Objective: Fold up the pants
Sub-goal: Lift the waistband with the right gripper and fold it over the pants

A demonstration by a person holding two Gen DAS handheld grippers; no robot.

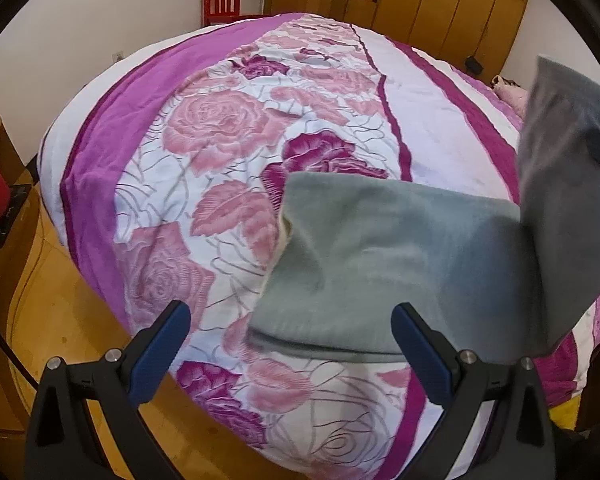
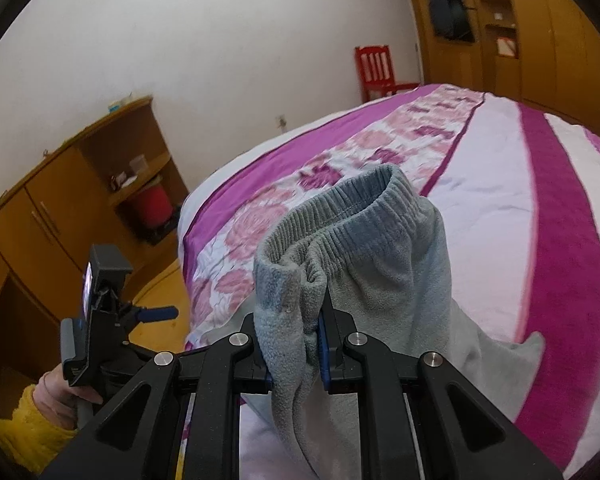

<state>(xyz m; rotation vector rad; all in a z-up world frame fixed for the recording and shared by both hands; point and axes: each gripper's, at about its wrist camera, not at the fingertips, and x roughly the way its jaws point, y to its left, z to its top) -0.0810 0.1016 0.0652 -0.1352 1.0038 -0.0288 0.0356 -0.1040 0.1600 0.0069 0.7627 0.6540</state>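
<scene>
Bedroom with a floral bed (image 1: pixel 204 152): left-wrist view, left gripper (image 1: pixel 292 356) wide and empty above grey pants (image 1: pixel 380 260) lying near the bed's near edge, one part lifted at right; right-wrist view, right gripper (image 2: pixel 296 360) clamps the waistband (image 2: pixel 340 216) aloft, so folding looks barely half done.
</scene>
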